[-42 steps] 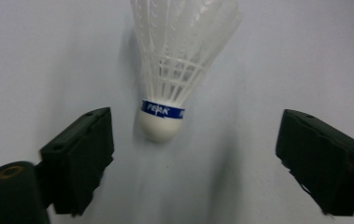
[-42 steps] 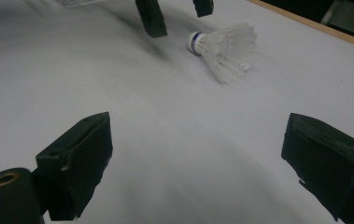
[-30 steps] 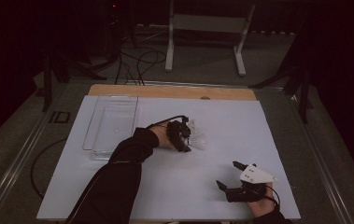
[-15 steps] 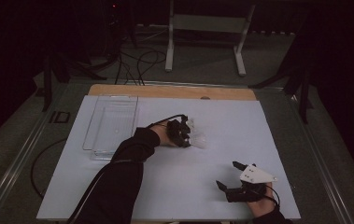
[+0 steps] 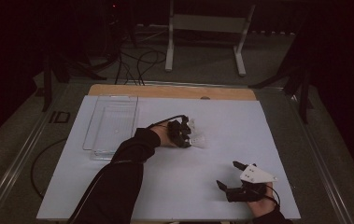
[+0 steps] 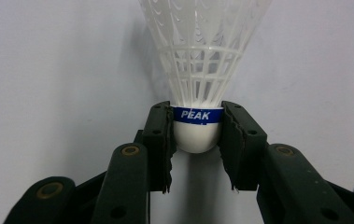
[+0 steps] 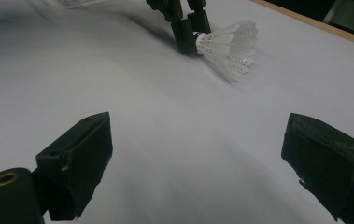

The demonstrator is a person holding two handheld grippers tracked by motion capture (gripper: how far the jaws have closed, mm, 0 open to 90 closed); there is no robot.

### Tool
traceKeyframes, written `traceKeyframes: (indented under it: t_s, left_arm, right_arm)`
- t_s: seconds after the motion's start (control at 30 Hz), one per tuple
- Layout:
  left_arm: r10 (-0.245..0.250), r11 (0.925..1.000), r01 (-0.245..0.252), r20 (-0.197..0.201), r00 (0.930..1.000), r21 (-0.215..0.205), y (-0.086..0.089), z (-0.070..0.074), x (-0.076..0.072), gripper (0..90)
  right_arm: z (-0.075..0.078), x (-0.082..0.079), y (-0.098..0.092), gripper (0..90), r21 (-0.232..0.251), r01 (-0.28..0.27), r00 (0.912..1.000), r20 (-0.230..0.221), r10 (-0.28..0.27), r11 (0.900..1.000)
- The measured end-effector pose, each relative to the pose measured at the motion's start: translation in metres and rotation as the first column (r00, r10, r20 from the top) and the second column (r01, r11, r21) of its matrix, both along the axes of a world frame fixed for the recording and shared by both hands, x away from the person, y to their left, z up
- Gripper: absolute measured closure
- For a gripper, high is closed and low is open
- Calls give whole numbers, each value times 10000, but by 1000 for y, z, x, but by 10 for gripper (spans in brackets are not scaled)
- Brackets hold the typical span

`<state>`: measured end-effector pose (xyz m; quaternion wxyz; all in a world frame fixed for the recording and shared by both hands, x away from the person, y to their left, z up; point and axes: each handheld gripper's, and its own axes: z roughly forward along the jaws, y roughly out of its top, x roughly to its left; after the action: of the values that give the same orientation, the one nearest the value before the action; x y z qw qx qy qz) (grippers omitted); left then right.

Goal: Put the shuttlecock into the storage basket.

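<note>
Left gripper view showed the left gripper (image 6: 197, 135) with jaws just closed onto the shuttlecock (image 6: 198, 130) cork, skirt toward 12 o'clock; right gripper (image 7: 198, 163) jaws gaped wide, empty, at the counter's (image 5: 174, 186) 5 o'clock.

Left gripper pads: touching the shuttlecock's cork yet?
Touching. In the left gripper view both pads of the left gripper press the shuttlecock at its white cork and blue band, no gap on either side.

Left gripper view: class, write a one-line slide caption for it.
Left gripper clamped on the cork of a white shuttlecock with a blue PEAK band, above a white table.
</note>
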<state>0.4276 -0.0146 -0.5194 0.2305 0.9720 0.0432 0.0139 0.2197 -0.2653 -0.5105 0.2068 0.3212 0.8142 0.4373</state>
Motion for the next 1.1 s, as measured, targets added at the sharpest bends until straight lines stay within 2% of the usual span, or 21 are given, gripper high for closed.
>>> traceKeyframes:
  t_s: [0.03, 0.17, 0.2, 0.23, 0.27, 0.3, 0.33, 0.37, 0.43, 0.53, 0.6, 0.63, 0.7, 0.73, 0.8, 0.93, 1.1]
  left_arm:
    - [289, 9995, -287, -122, 9995, 114, -1, 2, -1, 662]
    - [444, 9989, -437, -338, 9984, 194, -2, 5, -4, 663]
    - [683, 9974, -671, -463, 9966, 273, -3, 8, -5, 663]
    - [683, 9974, -671, -463, 9966, 273, -3, 8, -5, 663]
    - [940, 9950, -916, -655, 9934, 392, -5, 12, -6, 663]
    - [940, 9950, -916, -655, 9934, 392, -5, 12, -6, 664]
    - [1084, 9935, -1051, -821, 9907, 444, -6, 14, -8, 664]
    - [1153, 9920, -1103, -856, 9896, 612, -7, 16, -10, 664]
    - [1132, 9923, -1089, -770, 9906, 583, -7, 17, -11, 664]
    - [1170, 9926, -1133, -923, 9888, 441, -6, 24, -16, 664]
    - [1001, 9942, -966, -780, 9919, 483, -5, 28, -19, 664]
    - [1128, 9927, -1081, -914, 9894, 542, -4, 29, -20, 664]
    - [1088, 9931, -1043, -910, 9899, 532, -3, 30, -22, 664]
    - [1221, 9912, -1158, -1060, 9868, 641, 0, 33, -24, 664]
    - [1110, 9928, -1047, -1200, 9865, 580, 5, 35, -26, 664]
    - [1186, 9923, -1124, -1359, 9836, 524, 13, 40, -32, 664]
    - [1329, 9901, -1253, -1366, 9817, 631, 21, 47, -39, 664]
  right_arm:
    - [0, 0, 0, 86, -17, -15, 10000, -10, 15, 10000]
    - [0, 0, 0, 86, -31, -8, 10000, 9, 8, 10000]
    - [0, 0, 0, 86, -35, -22, 10000, -1, 22, 10000]
    - [0, 0, 0, 86, -35, -22, 10000, -1, 22, 10000]
    - [0, 0, 1, 86, -31, -16, 10000, -16, 16, 10000]
    - [0, 0, 1, 86, -36, -21, 10000, -11, 21, 10000]
    - [0, 0, 1, 86, -77, -22, 10000, 15, 22, 10000]
    - [0, 0, 1, 86, -66, -11, 10000, 42, 11, 10000]
    - [0, 0, 0, 86, -41, 7, 10000, 61, -7, 10000]
    - [0, 0, 0, 86, -46, 28, 10000, 52, -28, 10000]
    - [0, 0, 0, 86, -87, 35, 10000, 8, -35, 10000]
    - [0, 0, 0, 86, -65, 32, 10000, 8, -32, 10000]
    - [0, 0, 0, 86, -57, 37, 10000, 13, -37, 10000]
    - [0, 0, 0, 86, -69, 43, 10000, 8, -42, 10000]
    - [-1, 1, 0, 86, -60, 32, 10000, -7, -32, 10000]
    - [0, 1, 0, 86, -57, 48, 10000, -1, -48, 10000]
    - [-1, 1, 1, 86, -79, 41, 10000, 14, -41, 10000]
